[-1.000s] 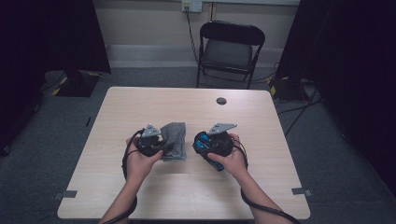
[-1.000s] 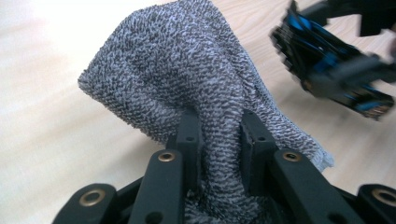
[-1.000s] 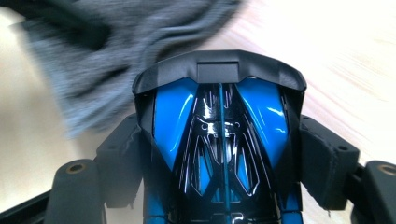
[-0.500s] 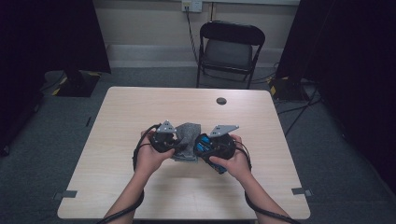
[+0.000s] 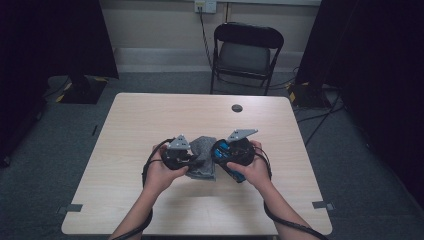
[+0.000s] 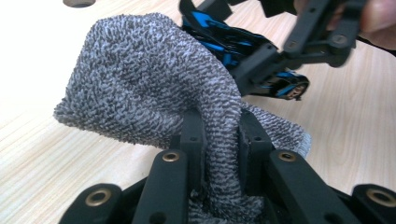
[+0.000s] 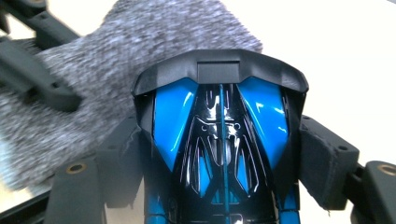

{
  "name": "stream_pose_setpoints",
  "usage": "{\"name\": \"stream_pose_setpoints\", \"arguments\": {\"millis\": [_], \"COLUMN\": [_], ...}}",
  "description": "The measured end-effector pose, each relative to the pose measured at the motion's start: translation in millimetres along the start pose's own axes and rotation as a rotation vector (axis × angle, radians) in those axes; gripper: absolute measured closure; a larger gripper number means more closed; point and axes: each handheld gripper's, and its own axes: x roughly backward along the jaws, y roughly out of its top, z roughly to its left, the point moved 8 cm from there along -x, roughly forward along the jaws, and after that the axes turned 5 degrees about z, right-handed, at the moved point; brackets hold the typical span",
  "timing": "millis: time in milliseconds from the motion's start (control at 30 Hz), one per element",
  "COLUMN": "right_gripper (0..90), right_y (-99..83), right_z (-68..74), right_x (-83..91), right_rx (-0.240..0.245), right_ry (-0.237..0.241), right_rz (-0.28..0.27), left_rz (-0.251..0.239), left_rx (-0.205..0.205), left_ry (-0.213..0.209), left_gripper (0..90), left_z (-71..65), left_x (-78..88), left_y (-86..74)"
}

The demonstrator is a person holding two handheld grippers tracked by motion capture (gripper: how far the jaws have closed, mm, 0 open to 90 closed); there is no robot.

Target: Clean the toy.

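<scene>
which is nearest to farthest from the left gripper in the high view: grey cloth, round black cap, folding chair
1. grey cloth: pinched in the left gripper, right beside it.
2. round black cap: on the table's far part, toward the right.
3. folding chair: on the floor beyond the table's far edge.

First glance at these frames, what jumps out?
The glossy blue and black toy car, clamped between the right gripper pads near the table's middle. Right beside it, the grey terry cloth, with a fold of it pinched in the left gripper and bunched up against the car. Beyond the table's far edge stands a black folding chair.
</scene>
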Motion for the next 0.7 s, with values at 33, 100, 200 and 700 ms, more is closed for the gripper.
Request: {"name": "stream_pose_setpoints", "arguments": {"millis": [33,100,200,700], "right_gripper": [25.3,25.3,25.3,25.3], "right_y": [-0.2,-0.8,-2.1,-2.8], "right_z": [-1.2,-3.2,-5.7,-21.2], "right_x": [0.3,0.5,0.6,6.4], "right_rx": [-0.002,-0.007,-0.013,-0.058], "right_ry": [-0.001,-0.006,-0.015,-0.041], "right_rz": [0.001,0.007,0.018,0.015], "left_rz": [-0.006,-0.008,-0.009,0.015], "left_rx": [-0.004,-0.015,-0.019,-0.030], "left_ry": [-0.003,-0.013,-0.029,-0.088], "left_gripper": [75.6,75.6,75.5,75.5], "left_z": [-1.5,-5.0,-9.1,-21.6], "left_x": [0.0,0.0,-1.7,0.1], "left_y": [0.3,0.5,-0.3,-10.8]}}
